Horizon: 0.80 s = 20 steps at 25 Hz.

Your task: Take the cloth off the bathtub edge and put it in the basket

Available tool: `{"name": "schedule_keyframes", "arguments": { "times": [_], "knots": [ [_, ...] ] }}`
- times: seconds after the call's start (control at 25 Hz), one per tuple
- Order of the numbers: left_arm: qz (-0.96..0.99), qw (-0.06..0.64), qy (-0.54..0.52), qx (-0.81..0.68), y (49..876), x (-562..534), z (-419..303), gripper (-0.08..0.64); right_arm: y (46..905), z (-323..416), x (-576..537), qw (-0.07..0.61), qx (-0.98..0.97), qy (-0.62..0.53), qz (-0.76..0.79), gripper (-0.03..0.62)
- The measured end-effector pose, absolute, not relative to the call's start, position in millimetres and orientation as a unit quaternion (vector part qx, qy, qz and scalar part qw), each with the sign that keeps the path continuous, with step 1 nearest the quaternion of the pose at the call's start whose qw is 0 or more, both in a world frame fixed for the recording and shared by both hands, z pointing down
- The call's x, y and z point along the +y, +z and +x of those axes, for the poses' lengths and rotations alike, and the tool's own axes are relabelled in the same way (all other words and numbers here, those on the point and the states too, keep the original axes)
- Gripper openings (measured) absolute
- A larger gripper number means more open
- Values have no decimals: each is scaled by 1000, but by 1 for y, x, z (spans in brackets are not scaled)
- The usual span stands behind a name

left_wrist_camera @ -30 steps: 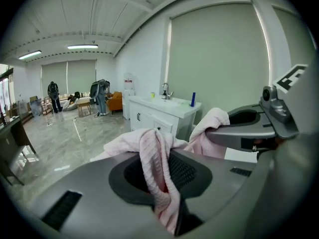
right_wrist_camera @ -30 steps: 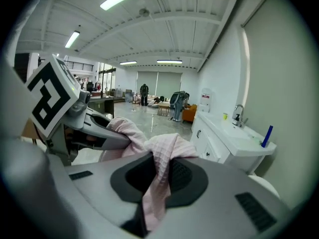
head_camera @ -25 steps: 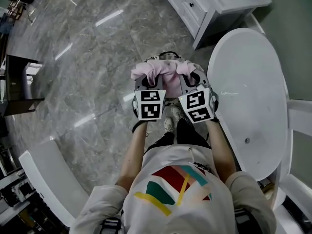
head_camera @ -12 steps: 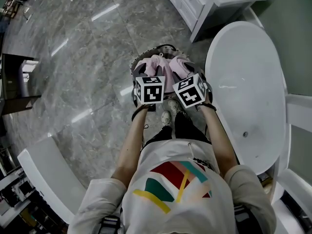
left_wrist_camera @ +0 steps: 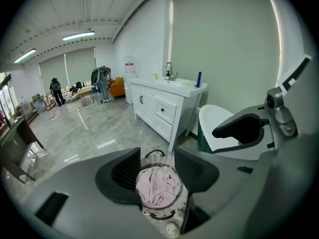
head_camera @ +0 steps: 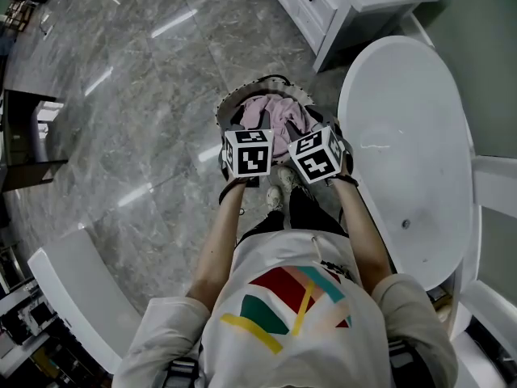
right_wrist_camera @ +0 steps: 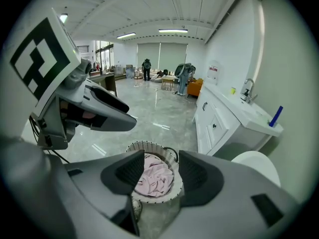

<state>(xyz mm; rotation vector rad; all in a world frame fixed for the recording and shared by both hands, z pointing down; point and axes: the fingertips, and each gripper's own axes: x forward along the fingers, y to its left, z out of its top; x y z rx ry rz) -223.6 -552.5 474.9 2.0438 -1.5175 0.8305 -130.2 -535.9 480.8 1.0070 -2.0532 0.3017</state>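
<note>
Jaws of my left gripper [left_wrist_camera: 157, 176] stand apart with nothing pinched between them; they have just been opening. Same on my right gripper [right_wrist_camera: 160, 176]: the jaws are spread, have just been opening, and the pads grip nothing. Through each gap I look straight down onto the pink cloth [head_camera: 271, 115], which lies crumpled inside the round basket [right_wrist_camera: 149, 144], clear of both sets of pads and below them. Both grippers point steeply down and hover side by side just above the near rim of the basket, their marker cubes close together in the head view. The cloth fills most of the basket's inside and a fold of it rises toward the far rim. The basket sits on the grey marble floor [head_camera: 145, 95], right in front of my operator's shoes [head_camera: 279, 194]. Just beside it on the right stands the white oval bathtub [head_camera: 412, 120], its edge bare where I can see it. Beyond the basket, a white vanity cabinet [head_camera: 323, 6] runs along the wall.
</note>
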Motion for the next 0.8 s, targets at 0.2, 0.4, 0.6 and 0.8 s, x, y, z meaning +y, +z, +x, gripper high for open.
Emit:
{"name": "schedule_keyframes", "arguments": {
  "times": [0.2,0.4,0.6,0.8],
  "knots": [
    [744,222,285,-562,457,-555,-223,196,464,-135,-542,378,-825,122,402,221],
    [760,219,246,-561,417,-557,-223,179,428,-145,-549,333,-843,124,404,164],
    [755,177,219,-592,365,-561,-235,66,369,-149,-562,258,-862,120,421,59],
    [753,147,144,-625,306,-547,-251,25,302,-150,-553,201,-877,76,430,36]
  ]
}}
